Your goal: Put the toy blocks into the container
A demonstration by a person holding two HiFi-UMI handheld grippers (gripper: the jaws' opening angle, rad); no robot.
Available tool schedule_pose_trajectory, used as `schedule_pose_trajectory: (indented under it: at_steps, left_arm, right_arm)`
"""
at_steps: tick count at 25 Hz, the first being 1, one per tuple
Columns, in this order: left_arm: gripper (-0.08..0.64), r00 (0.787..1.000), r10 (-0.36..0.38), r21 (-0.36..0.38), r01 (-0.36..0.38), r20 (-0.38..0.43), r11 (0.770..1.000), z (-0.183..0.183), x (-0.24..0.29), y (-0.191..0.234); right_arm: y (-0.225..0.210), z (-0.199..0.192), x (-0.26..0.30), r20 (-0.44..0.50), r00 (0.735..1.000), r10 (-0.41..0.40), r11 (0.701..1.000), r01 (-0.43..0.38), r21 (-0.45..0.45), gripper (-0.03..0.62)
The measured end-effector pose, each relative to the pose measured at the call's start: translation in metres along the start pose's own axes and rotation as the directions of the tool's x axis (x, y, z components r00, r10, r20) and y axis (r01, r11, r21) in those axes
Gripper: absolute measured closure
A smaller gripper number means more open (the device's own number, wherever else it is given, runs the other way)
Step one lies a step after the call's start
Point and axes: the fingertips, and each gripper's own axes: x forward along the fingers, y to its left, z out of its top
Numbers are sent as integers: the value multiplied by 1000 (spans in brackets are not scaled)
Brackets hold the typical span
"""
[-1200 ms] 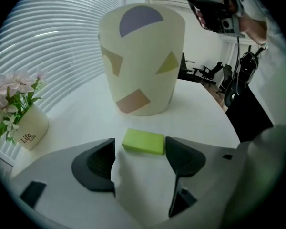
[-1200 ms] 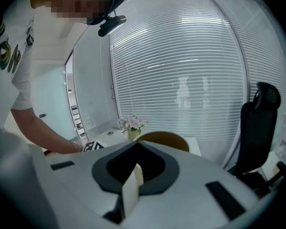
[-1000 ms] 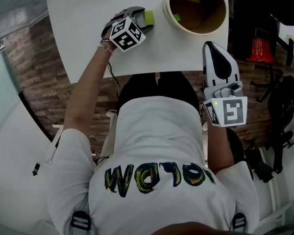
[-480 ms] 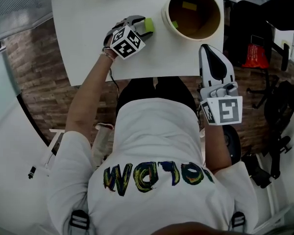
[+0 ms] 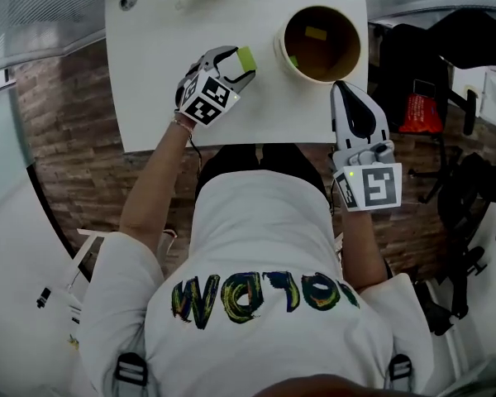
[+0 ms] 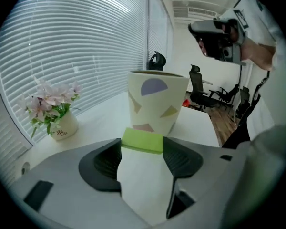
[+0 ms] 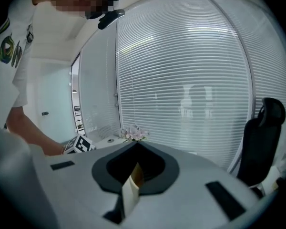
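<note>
The left gripper (image 5: pixel 243 63) is clenched on a lime-green toy block (image 6: pixel 142 140), which sits crosswise at the very tips of its jaws; those jaws have just been closing, and the block now fills the gap between the pads. In the head view the block hangs above the white desk (image 5: pixel 165 73), just to the left of the round container (image 5: pixel 281 46), whose patterned wall rises straight ahead of the jaws in the left gripper view. At least two blocks already lie inside it, a yellow one (image 5: pixel 316 33) and a green one (image 5: pixel 292 60). The right gripper (image 5: pixel 339 88) is shut with nothing in it, its tips meeting, and it waits near the container's right side at the desk's front edge. The block looks small, stiff and light, with flat smooth faces, so a pinch across two opposite faces should carry it without much force. The hold is at the jaw tips only, so a tilt or a knock on the rim could twist it free. A small pot of pink flowers (image 6: pixel 57 120) stands well apart at the far side of the desk.
</note>
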Motion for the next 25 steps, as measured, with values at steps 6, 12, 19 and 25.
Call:
schedule_pose_trajectory:
  at_steps: [6, 12, 19, 25]
  left_arm:
    - [279, 991, 86, -70, -79, 101, 994, 31, -44, 2]
    - [279, 957, 207, -155, -177, 204, 972, 75, -95, -1]
    - [279, 880, 350, -260, -273, 322, 926, 119, -157, 4]
    - [279, 809, 458, -346, -338, 368, 875, 136, -207, 4]
  right_arm:
    - [3, 20, -1, 25, 1000, 12, 1000, -11, -25, 584]
    - [8, 46, -4, 63, 998, 25, 998, -22, -54, 584]
    - [19, 70, -5, 95, 994, 55, 995, -47, -85, 584]
    - [34, 90, -10, 123, 989, 80, 993, -68, -98, 584]
